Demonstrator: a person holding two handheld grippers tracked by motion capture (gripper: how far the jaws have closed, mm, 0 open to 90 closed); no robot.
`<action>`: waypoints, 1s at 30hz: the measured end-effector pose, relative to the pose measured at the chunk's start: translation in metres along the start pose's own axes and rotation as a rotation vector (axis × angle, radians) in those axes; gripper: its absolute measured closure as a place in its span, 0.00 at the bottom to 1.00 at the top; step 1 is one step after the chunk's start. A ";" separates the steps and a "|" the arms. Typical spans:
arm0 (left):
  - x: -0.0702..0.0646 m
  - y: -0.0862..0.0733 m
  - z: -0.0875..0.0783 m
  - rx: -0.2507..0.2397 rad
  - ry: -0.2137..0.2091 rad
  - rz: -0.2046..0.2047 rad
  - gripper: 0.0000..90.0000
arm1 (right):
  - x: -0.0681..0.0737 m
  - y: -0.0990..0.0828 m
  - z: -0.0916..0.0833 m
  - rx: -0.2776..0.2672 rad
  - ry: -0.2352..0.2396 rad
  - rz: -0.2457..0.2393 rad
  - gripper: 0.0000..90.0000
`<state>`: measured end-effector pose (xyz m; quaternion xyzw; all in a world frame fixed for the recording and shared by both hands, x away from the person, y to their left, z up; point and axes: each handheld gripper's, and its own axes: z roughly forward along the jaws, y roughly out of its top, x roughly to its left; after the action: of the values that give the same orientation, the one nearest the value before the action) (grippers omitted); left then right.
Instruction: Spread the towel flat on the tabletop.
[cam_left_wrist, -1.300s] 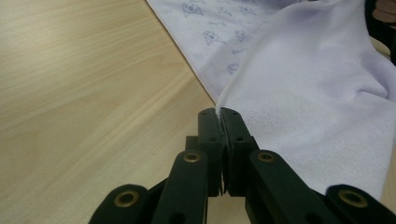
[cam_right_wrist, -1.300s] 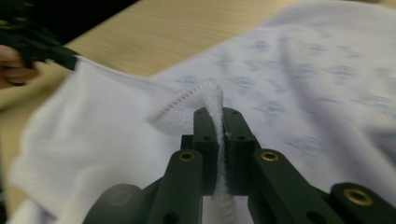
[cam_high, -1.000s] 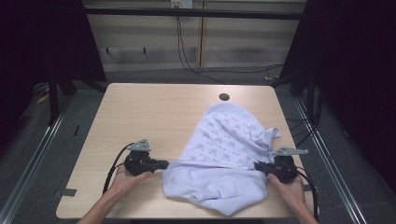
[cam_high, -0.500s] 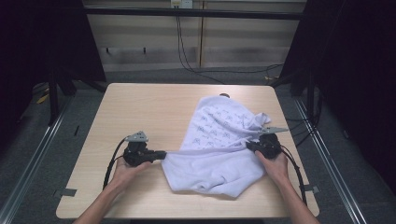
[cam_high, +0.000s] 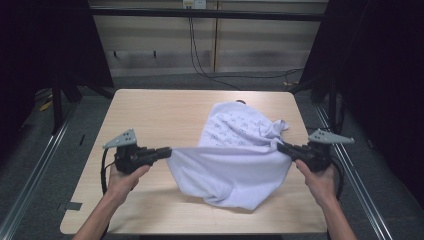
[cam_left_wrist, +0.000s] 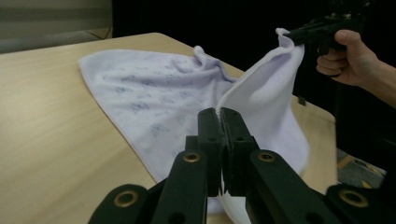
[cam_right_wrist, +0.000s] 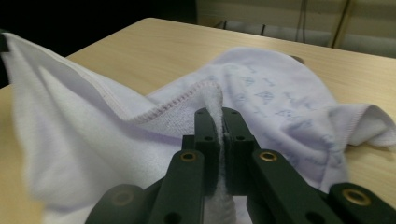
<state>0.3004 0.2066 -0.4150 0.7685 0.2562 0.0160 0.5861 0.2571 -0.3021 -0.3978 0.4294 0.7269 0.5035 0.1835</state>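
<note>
The left gripper (cam_high: 165, 151) and the right gripper (cam_high: 281, 146) each have their jaws closed on an edge of the white printed towel (cam_high: 235, 155), one at either side. The gripped edge spans taut between them above the wooden counter (cam_high: 150, 115). The far part of the towel (the printed face) lies on the counter, and the near part hangs in a loose fold.

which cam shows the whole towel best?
The high view: the whole towel shows there, stretched between the left gripper and right gripper, its far part on the table. The left gripper view gives the printed far part and one raised edge; the right gripper view, the hem close up.
</note>
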 end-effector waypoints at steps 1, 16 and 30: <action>-0.005 -0.005 -0.003 0.012 -0.008 0.004 0.98 | 0.014 -0.014 -0.015 -0.014 0.041 -0.002 0.96; -0.092 -0.033 -0.064 -0.001 -0.281 0.110 0.91 | 0.090 -0.061 -0.125 -0.056 0.132 0.013 0.81; 0.002 -0.049 0.033 0.267 -0.078 -0.049 0.77 | 0.037 -0.085 -0.052 0.103 0.028 0.075 0.63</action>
<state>0.2941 0.1864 -0.4707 0.8332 0.2515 -0.0625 0.4884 0.1620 -0.3124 -0.4450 0.4583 0.7378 0.4777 0.1320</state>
